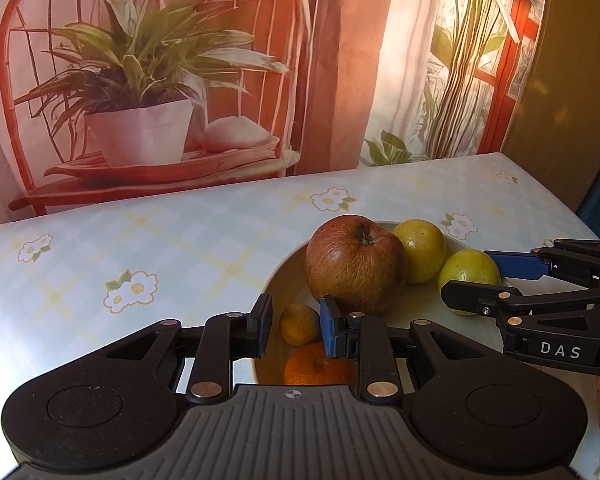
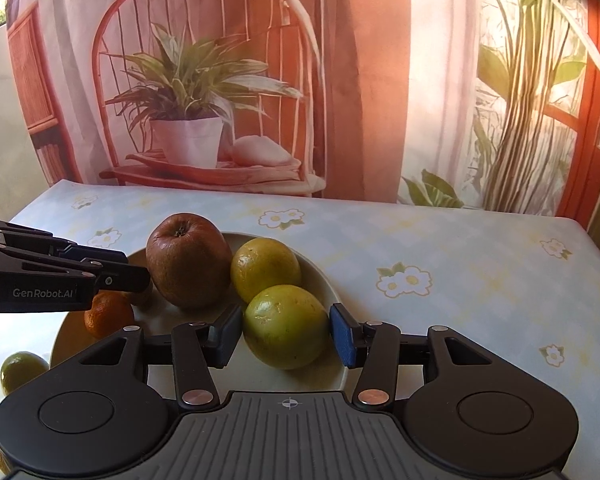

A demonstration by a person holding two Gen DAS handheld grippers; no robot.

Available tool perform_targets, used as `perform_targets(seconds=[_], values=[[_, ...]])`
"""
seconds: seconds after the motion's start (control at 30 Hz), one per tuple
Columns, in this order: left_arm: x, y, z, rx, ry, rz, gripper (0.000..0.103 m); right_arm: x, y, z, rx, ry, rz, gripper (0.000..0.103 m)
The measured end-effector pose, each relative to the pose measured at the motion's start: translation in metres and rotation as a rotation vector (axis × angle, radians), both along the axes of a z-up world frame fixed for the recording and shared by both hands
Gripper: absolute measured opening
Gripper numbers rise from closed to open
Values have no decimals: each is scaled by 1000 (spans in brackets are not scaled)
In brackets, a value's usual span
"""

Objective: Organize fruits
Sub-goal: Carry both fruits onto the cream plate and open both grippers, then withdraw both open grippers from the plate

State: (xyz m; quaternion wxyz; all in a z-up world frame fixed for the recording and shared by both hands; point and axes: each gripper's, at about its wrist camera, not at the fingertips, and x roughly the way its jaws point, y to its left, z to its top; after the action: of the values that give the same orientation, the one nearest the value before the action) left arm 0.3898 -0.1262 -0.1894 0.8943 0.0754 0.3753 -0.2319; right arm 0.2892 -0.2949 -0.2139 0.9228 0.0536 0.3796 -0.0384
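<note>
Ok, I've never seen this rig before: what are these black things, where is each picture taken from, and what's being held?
A person holds a pair of black tongs in each hand, and a camera on each looks along its fingers. One picture comes from the left tongs, closed on a small yellow fruit. The other comes from the right tongs, closed on a green fruit. On the flowered table, a plate also carries an apple, an orange and a yellow-green fruit.
</note>
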Motion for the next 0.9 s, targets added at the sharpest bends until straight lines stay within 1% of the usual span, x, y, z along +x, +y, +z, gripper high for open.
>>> perform_targets(seconds=[0.1,0.13,0.23,0.27,0.33,0.43,0.53,0.67,0.83,0.9], values=[[0,0,1,-3,7,1,29,-1,-1,1,1,-2,-4,45],[0,1,2,-7,8,1,31,-2,-1,2,2,-4,-5,46],[-4,4,7,-35,13,-3,44,-6,-2,7,10,-18,-9,52],[-7,5,9,-36,3,6,52,-8,-3,9,10,-23,-14,55],[-12,7,15,-36,-19,17,59,-13,-3,14,14,-36,-22,56],[-19,12,24,-47,-31,24,61,-21,-3,21,23,-48,-31,56],[-29,20,36,-62,-31,58,68,-33,-4,30,49,-67,-57,58],[-47,36,50,-85,-49,88,70,-54,-3,41,74,-97,-94,65],[-73,61,60,-120,-20,133,71,-81,5,54,68,-123,-121,72],[-86,71,62,-115,-32,155,71,-91,8,59,72,-135,-129,78]])
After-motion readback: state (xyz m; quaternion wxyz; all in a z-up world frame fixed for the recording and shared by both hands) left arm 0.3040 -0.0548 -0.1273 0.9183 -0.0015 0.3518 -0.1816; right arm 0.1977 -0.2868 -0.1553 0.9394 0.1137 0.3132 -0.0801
